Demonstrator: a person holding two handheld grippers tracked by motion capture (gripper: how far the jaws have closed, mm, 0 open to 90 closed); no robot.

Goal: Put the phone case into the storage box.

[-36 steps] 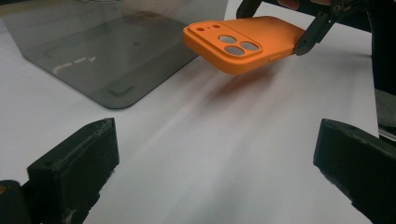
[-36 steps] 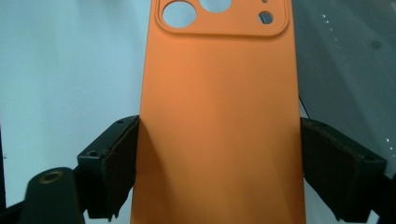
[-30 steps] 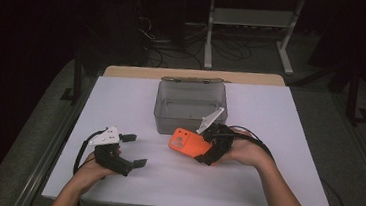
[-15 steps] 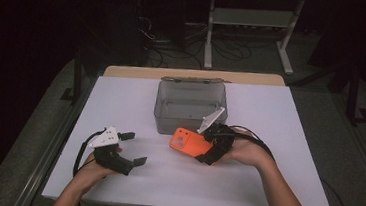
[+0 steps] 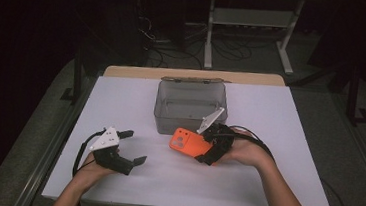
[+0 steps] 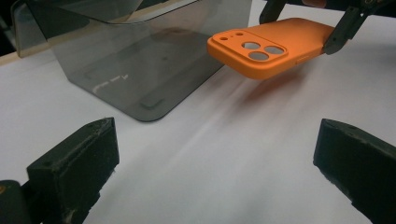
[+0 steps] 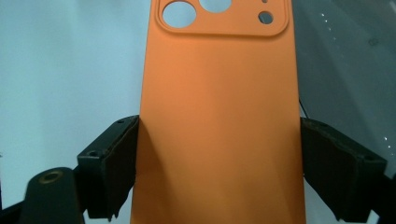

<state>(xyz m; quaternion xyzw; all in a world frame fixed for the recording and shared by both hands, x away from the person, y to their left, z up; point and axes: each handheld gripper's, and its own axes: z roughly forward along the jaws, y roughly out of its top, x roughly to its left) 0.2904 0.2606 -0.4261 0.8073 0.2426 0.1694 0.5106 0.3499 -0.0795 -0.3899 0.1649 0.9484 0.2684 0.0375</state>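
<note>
An orange phone case (image 5: 189, 143) with camera cut-outs hangs a little above the white table (image 5: 270, 120), in front of a clear grey plastic box (image 5: 189, 106). My right gripper (image 5: 206, 147) is shut on the case, one jaw against each long edge, back side up (image 7: 219, 116). From the left gripper view the case (image 6: 273, 46) floats ahead and to the right, casting a shadow on the table. My left gripper (image 5: 132, 146) stands open at the table's front left, nothing between its jaws, well apart from the case.
The clear box (image 6: 140, 65) is open-topped with its lid tilted back behind it. A shelf unit (image 5: 251, 18) and cables stand on the dark floor beyond the table. A strip of wood (image 5: 193, 75) edges the table's far side.
</note>
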